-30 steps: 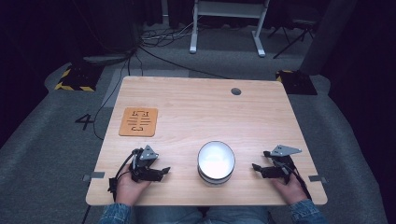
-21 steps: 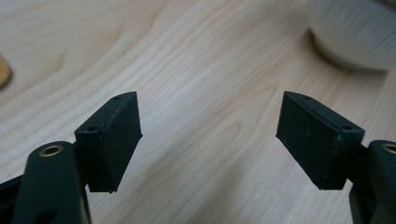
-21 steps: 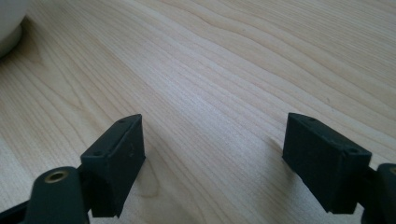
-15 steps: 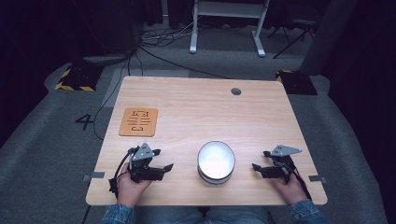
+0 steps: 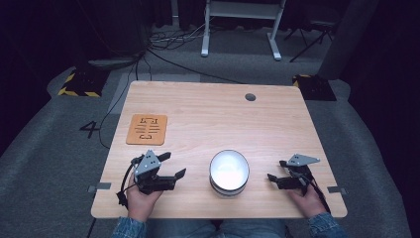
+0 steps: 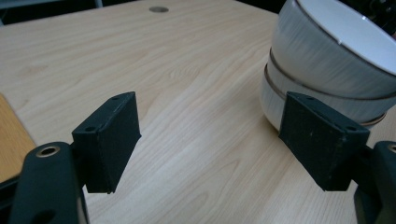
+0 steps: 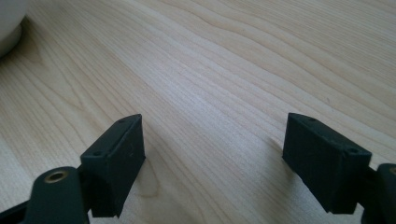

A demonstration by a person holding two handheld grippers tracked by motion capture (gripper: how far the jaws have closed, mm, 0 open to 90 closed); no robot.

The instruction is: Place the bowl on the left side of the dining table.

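Observation:
A stack of white bowls [image 5: 229,173] stands near the front edge of the wooden table [image 5: 213,119], between both hands. In the left gripper view the stack of bowls [image 6: 327,70] rises just beyond the right jaw. My left gripper [image 5: 173,166] lies to the left of the bowls, open, with nothing between its jaws, and points toward them. Right of the bowls my right gripper [image 5: 276,171] is open too and holds nothing. In the right gripper view, a bowl's edge [image 7: 9,23] sits at the top left corner.
An orange square mat [image 5: 147,129] with a cut pattern lies at the table's left side. A round grommet hole [image 5: 250,97] sits near the far edge. Cables and a desk frame [image 5: 242,25] are on the floor beyond the table.
My left gripper has shifted a little to the right, toward the bowls, and turned to point at them. The right gripper has hardly moved.

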